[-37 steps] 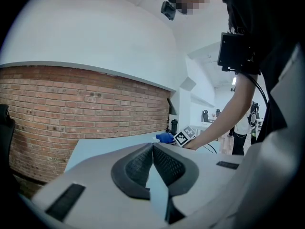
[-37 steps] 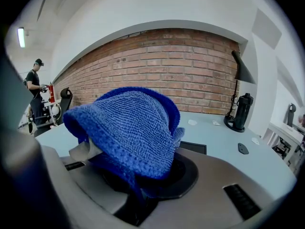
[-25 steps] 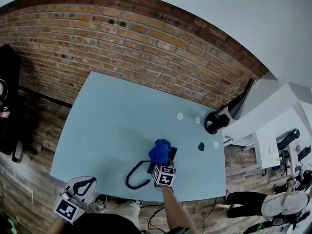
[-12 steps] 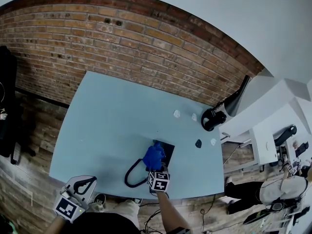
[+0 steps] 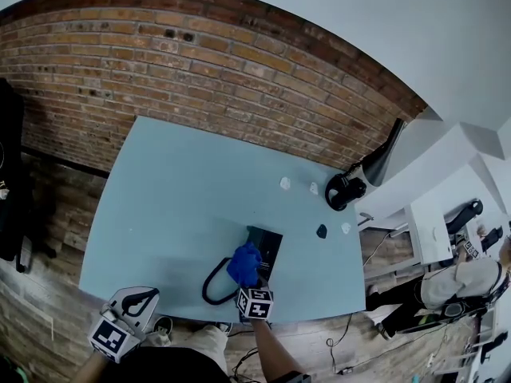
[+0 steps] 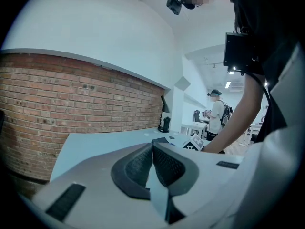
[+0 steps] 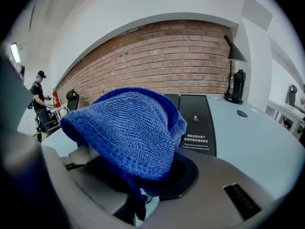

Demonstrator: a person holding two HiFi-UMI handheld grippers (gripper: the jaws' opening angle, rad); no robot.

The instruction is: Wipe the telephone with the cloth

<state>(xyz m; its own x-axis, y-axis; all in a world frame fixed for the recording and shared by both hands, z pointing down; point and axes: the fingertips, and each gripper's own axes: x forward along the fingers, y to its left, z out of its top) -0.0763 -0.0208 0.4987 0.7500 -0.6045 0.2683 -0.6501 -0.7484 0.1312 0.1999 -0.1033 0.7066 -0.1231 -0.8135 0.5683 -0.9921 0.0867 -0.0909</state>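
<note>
Brick wall (image 5: 200, 62): red-brown, running along the far side of the worktop.

Worktop (image 5: 176, 190): pale blue and rectangular, its far edge towards the wall.

Black lamp (image 5: 383, 156): at the worktop's far right corner, shade tilted. A dark rounded object (image 5: 343, 191) stands just beside its foot.

Left gripper (image 5: 140, 302): off the near left corner of the worktop, well apart from the telephone. The left gripper view shows the jaws brought together at the tips with nothing between them.

Right gripper (image 5: 247, 281): at the near edge of the worktop, marker cube towards the person, pointing at the telephone. The jaws are closed on the cloth.

Telephone (image 5: 267, 244): a flat black slab lying on the worktop near the front edge, right of centre. In the right gripper view it stretches away directly ahead of the jaws, with small white print on its face.

Cord (image 5: 211, 284): black, forming a loop on the worktop just left of the telephone.

Cloth (image 5: 244, 263): blue knit, bunched, held up in the right gripper's jaws over the telephone's near left corner. Whether it touches the telephone cannot be told.

Small items: two white scraps (image 5: 285, 183) near the far right edge, one dark piece (image 5: 321, 231) and one white piece (image 5: 346, 228) right of the telephone, all apart from it.
</note>
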